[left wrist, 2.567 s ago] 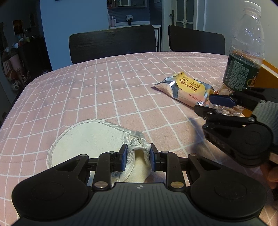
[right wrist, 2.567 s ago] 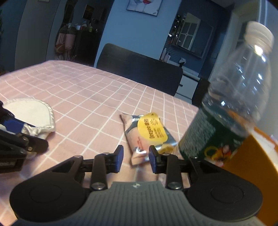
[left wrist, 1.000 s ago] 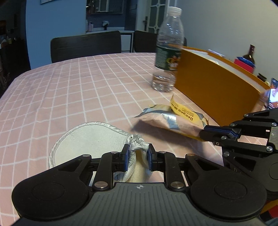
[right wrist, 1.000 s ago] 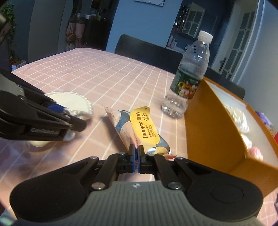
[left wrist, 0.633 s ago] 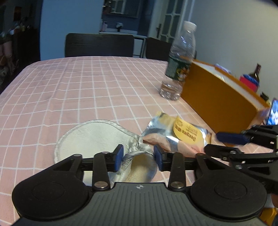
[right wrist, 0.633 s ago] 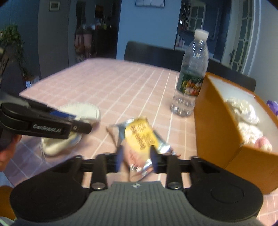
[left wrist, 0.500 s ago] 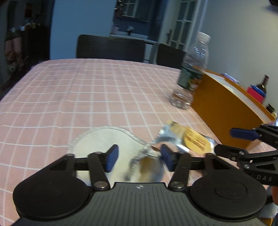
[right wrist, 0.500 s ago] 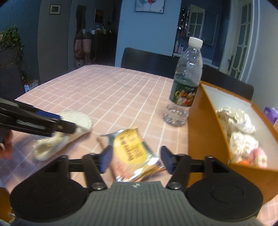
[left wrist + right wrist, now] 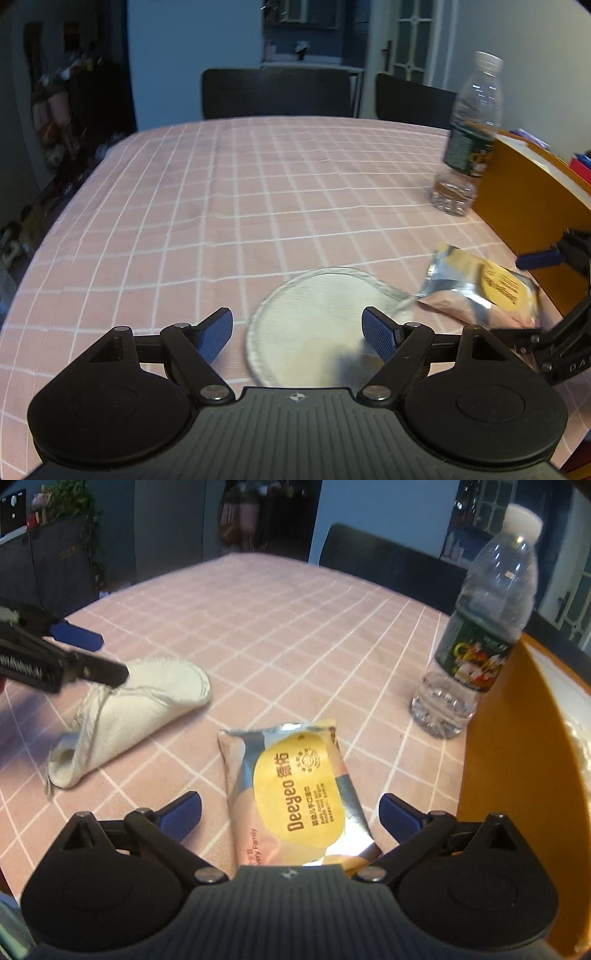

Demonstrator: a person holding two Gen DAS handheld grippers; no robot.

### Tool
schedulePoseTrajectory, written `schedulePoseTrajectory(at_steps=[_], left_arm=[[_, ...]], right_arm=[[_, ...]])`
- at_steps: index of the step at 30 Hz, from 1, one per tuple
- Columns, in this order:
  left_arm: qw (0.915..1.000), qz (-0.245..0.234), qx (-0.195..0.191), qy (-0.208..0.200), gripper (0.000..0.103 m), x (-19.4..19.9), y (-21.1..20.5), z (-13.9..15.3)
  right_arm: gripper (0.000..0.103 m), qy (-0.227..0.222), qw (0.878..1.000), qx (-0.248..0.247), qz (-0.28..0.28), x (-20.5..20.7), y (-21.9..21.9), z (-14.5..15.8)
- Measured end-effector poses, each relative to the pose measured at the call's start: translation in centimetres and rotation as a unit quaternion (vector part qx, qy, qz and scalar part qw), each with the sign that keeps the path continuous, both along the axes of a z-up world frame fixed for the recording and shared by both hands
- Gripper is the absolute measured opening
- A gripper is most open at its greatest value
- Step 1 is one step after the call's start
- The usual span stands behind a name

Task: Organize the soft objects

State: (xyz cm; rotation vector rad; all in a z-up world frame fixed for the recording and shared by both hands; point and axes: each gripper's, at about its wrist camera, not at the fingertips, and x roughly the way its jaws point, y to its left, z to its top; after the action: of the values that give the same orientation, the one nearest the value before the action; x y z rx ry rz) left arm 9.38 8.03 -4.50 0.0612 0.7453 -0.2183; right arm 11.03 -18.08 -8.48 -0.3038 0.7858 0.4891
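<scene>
A white folded cloth [image 9: 317,325] lies on the pink checked tablecloth [image 9: 258,184]. My left gripper [image 9: 297,332] hovers over its near part with jaws opening wide, and the pads do not touch it. A silver wipes packet with a yellow label [image 9: 295,786] lies flat between the opening jaws of my right gripper [image 9: 291,814], free of its pads. In the right wrist view the cloth [image 9: 140,709] sits left of the packet, with the left gripper [image 9: 96,655] above its near edge. The packet [image 9: 484,291] lies just right of the cloth.
An orange box [image 9: 517,775] with soft white items inside stands at the right. A clear water bottle [image 9: 476,657] stands upright beside the box's far corner. Dark chairs [image 9: 277,92] line the table's far side.
Both grippers went from shut to wide open, letting go of the cloth and the packet. Both have drawn back, and the cloth and packet now rest on the table.
</scene>
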Motion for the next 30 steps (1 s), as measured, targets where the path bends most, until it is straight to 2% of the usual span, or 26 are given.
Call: schedulePoseTrajectory(at_steps=[4,5,7,10,11,13,15,17,20,21,22,25,28,30], left_arm=[[0.9985,0.018,-0.03,0.042,0.093,1.2,1.4,-0.8],[0.9975,0.023,-0.035,0.057,0.093,1.5,1.6,-1.3],[0.9959,0.041,-0.031,0.075,0.093,1.9,1.6,-2.2],[0.9963,0.046,-0.026,0.068,0.091,1.6,1.2,-2.5],[0.9965,0.043,-0.025,0.067,0.086,1.6,0.8,-2.6],[0.9977,0.025,-0.007,0.063,0.082,1.4,-0.5,-2.6],[0.9985,0.017,0.016,0.049,0.07,1.2,-1.8,-2.7],[0.9989,0.009,0.017,0.043,0.061,1.1,-2.4,-2.7],[0.9989,0.004,0.037,0.028,0.037,0.9,-3.1,-2.5],[0.9986,-0.002,0.047,0.021,0.018,0.8,-3.4,-2.4],[0.9982,-0.007,0.057,0.016,0.006,0.6,-3.9,-2.4],[0.9966,0.001,0.082,-0.004,0.005,0.3,-4.8,-2.3],[0.9993,0.009,0.036,-0.003,0.005,0.5,-3.8,-1.9],[0.9997,0.012,0.019,-0.011,0.005,0.4,-3.4,-1.4]], right_arm=[[0.094,0.018,1.0,0.011,-0.003,0.7,-0.1,-0.6],[0.089,0.021,1.0,0.007,-0.004,0.8,0.0,-0.7],[0.084,0.023,1.0,0.009,-0.01,1.0,-0.1,-1.0],[0.074,0.041,0.998,0.04,-0.018,1.4,-0.6,-1.1],[0.071,0.036,0.998,0.037,-0.02,1.3,-0.6,-1.1],[0.069,0.034,0.999,0.037,-0.021,1.3,-0.5,-1.0],[0.067,0.033,0.998,0.038,-0.021,1.3,-0.4,-1.0],[0.065,0.031,0.999,0.036,-0.021,1.1,-0.2,-0.9],[0.063,0.024,0.999,0.028,-0.017,0.9,0.1,-0.8],[0.063,0.023,0.999,0.027,-0.017,0.8,0.2,-0.8],[0.062,0.021,0.999,0.026,-0.018,0.8,0.2,-0.7],[0.057,0.02,0.999,0.031,-0.024,0.7,0.1,-0.3],[0.054,0.023,0.999,0.038,-0.032,0.5,-0.2,0.1],[0.052,0.022,0.998,0.041,-0.036,0.3,-0.4,0.4]])
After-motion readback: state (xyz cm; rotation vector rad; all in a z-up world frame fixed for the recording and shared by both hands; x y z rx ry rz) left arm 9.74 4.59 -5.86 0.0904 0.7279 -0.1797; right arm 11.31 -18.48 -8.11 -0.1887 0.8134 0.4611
